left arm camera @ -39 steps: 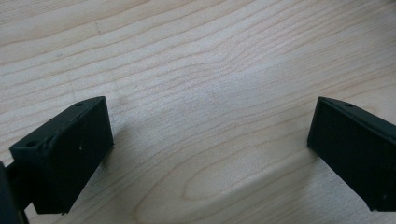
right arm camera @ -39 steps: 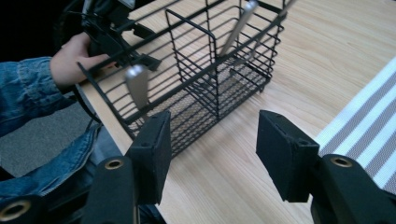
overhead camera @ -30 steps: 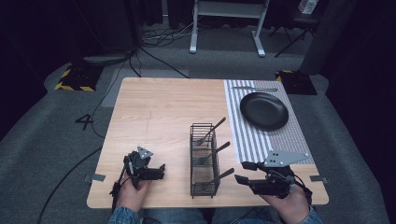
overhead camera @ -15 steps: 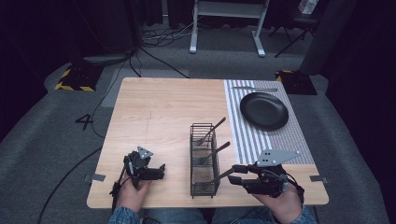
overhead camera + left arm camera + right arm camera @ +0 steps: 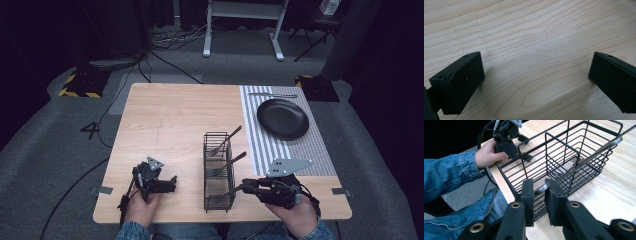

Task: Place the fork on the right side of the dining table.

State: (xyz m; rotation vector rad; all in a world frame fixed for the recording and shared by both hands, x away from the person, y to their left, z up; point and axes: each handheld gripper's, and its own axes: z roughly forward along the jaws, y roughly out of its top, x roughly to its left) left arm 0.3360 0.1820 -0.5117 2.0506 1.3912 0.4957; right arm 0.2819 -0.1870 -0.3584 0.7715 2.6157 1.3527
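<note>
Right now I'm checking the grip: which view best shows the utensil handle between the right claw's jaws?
The right gripper view: the handle sits close-up between the right claw jaws. The high view shows it small; the left gripper view shows bare table.

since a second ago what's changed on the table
The right gripper has slid left up to the wire basket, and its jaws have just been closing around the handle of a utensil sticking out of it. The left gripper, the black plate and the basket stayed put.
</note>
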